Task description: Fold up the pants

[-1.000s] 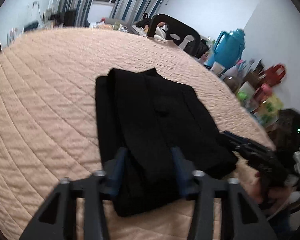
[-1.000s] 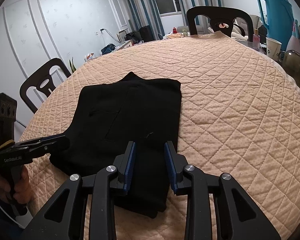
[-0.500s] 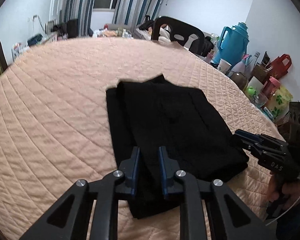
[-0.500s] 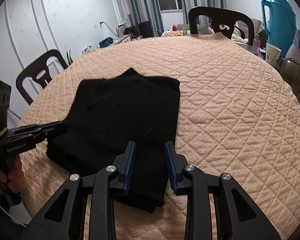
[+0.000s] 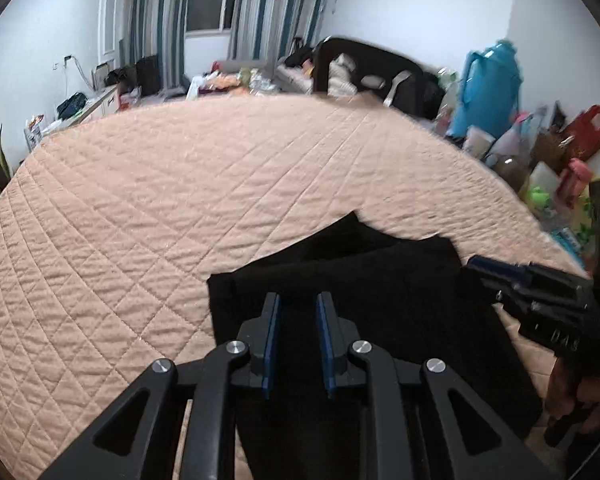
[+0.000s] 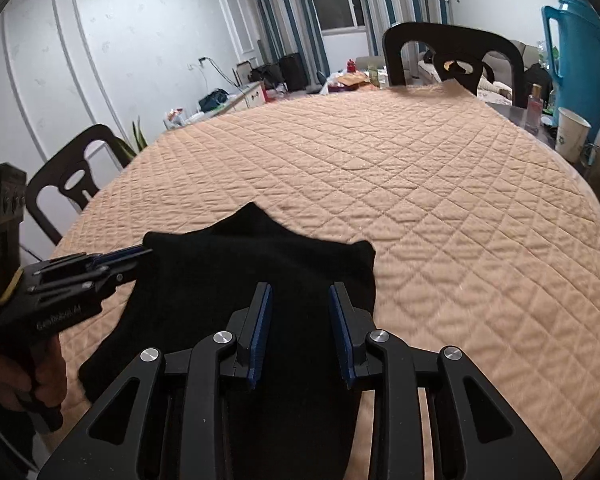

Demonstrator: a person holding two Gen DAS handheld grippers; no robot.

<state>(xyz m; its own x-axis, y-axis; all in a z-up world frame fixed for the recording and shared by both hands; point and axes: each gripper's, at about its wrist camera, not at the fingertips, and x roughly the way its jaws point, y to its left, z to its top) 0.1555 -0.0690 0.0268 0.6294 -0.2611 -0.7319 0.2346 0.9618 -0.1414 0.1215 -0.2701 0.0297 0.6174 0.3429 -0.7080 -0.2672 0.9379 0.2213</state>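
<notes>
The black pants point(image 5: 364, 292) lie folded in a flat pile on the peach quilt point(image 5: 180, 200). In the left view the pile fills the lower middle of the frame. In the right view the pants point(image 6: 260, 272) sit in the lower middle too, with a small pointed bit sticking out at the far edge.

The left gripper point(image 5: 298, 300) is at the bottom middle of its own view, above the near part of the pile. Its two blue-padded fingers are a little apart and nothing is between them. In the right view the same left gripper point(image 6: 136, 258) comes in from the left edge, and its tips look close together beside the left edge of the pile. I cannot tell if they touch the cloth.

The right gripper point(image 6: 300, 292) is at the bottom middle of its view, over the pile, with its fingers spread wide and nothing in them. In the left view the right gripper point(image 5: 480, 270) pokes in from the right side, just beside the right edge of the pants.

A black chair point(image 6: 452, 56) stands at the top right of the right view. A blue jug point(image 5: 488, 88) is at the upper right of the left view.
</notes>
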